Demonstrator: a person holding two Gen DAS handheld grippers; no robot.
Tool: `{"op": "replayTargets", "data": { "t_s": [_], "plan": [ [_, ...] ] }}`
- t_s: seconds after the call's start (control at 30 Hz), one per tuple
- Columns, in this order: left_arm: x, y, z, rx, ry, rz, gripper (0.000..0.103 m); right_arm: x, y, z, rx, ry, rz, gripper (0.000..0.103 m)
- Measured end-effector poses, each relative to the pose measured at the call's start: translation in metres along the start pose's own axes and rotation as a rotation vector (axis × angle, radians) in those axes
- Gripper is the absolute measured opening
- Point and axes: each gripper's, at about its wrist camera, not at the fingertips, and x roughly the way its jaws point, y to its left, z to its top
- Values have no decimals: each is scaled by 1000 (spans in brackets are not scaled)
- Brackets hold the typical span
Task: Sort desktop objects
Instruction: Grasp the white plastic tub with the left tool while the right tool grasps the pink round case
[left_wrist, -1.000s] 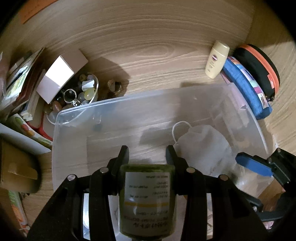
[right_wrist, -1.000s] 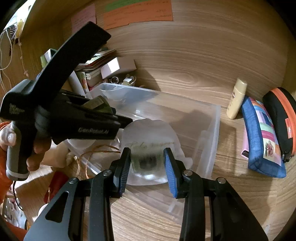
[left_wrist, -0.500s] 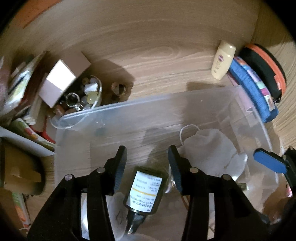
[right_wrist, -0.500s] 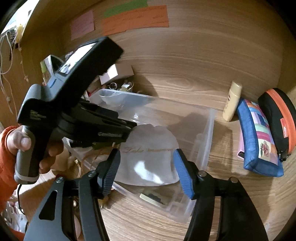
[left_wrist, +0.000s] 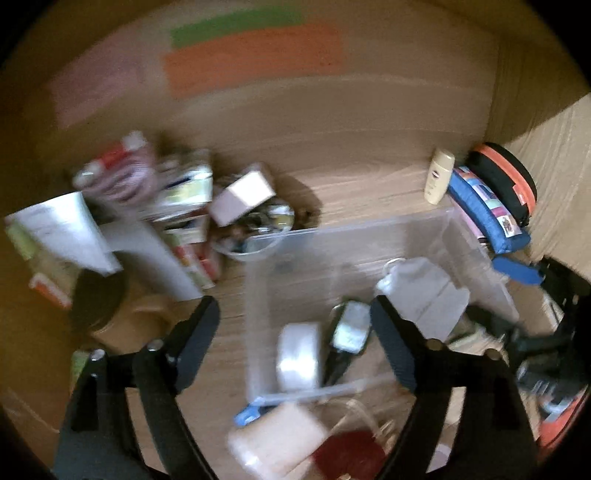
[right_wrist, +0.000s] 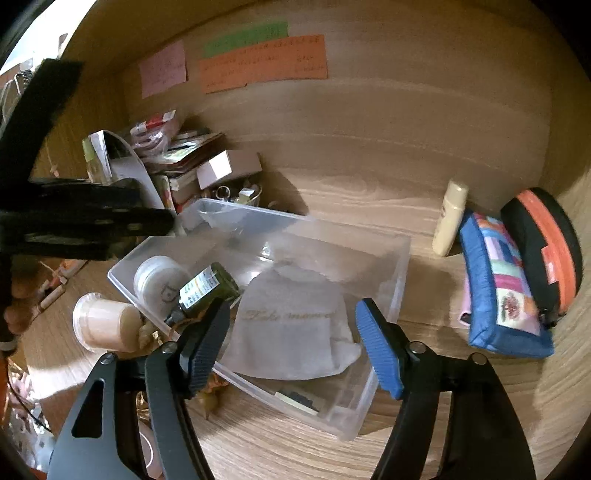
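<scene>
A clear plastic bin (right_wrist: 400, 254) sits on the wooden desk. Inside lie a dark green bottle (right_wrist: 207, 290) with a white label, a white round jar (right_wrist: 157, 280) and a white cloth pouch (right_wrist: 295, 332). In the blurred left wrist view the bottle (left_wrist: 349, 328), the jar (left_wrist: 299, 356) and the pouch (left_wrist: 424, 291) lie in the bin (left_wrist: 476, 251). My left gripper (left_wrist: 295, 343) is wide open and empty above the bin's near left side. My right gripper (right_wrist: 291, 339) is open and empty over the pouch.
A cream lotion tube (right_wrist: 448, 221), a blue patchwork pouch (right_wrist: 498, 288) and a black-and-orange case (right_wrist: 543, 247) lie right of the bin. A pile of books, a white box (right_wrist: 225, 170) and a small bowl of trinkets stand at the back left. A cream jar (right_wrist: 103, 321) lies outside the bin's left edge.
My left gripper has let go of the green bottle, which now lies in the bin. It opened wide and pulled back to the left. My right gripper opened wider.
</scene>
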Motion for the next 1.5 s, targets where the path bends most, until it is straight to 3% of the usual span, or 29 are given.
{"op": "replayTargets", "data": {
  "t_s": [0.13,0.3,0.43,0.67,1.0,1.4,1.5],
  "plan": [
    [-23,18,-24,7,-33,37,88,-14,1,5,8,-18,-1,67],
    [-25,27,-58,10,-11,45,88,-35,13,1,4,-35,8,68],
    [-14,31,-84,-21,34,2,88,-48,26,-10,2,-42,11,75],
    [8,26,-112,-64,98,-78,88,-49,52,-42,11,17,63,75],
    [38,20,-116,-99,140,-105,88,-37,89,-81,-27,127,170,75],
    [63,22,-116,-145,161,-90,89,-2,95,-100,-63,250,183,75],
    [64,21,-117,-148,145,-76,90,1,97,-102,-65,256,194,66]
  ]
}}
